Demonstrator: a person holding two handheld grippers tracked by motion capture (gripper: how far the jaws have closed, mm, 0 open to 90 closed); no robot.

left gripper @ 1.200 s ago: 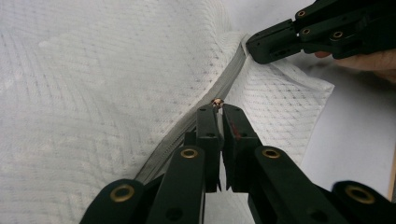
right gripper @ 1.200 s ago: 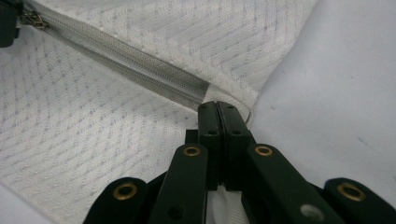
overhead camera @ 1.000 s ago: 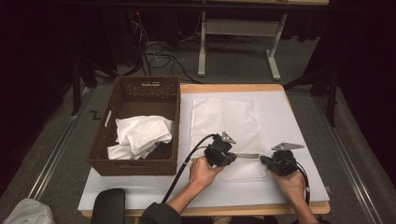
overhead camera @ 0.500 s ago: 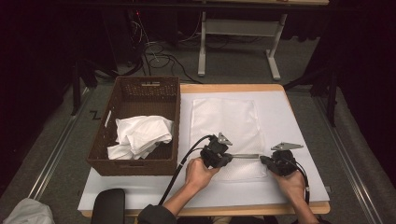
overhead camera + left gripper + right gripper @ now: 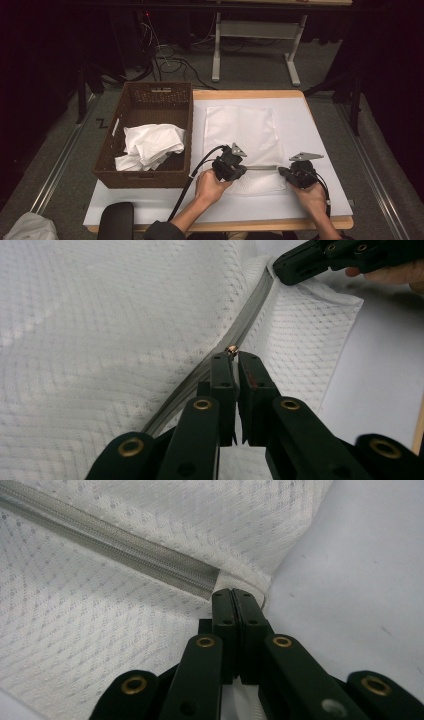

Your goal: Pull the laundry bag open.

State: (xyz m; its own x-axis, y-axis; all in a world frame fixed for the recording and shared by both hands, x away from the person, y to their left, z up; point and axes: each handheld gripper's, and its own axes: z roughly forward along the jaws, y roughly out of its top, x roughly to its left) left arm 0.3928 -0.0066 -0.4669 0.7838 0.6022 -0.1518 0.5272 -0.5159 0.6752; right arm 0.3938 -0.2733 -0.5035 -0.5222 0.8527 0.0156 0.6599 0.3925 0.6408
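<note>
Two grippers clenched on white mesh bag (image 5: 240,135). Left gripper (image 5: 233,356) pinches small brass zipper pull (image 5: 232,348) at jaw tips; grey zipper (image 5: 250,315) runs ahead from it toward right gripper (image 5: 232,594). Right gripper grips bag's edge at zipper end, just beside bare table (image 5: 310,120). Bag lies flat beyond both grippers. Wicker basket (image 5: 150,175) with white cloths (image 5: 150,145) sits left of left gripper.

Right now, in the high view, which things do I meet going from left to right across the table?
Brown basket with crumpled white cloth → left gripper → grey zipper of the flat mesh bag → right gripper.
</note>
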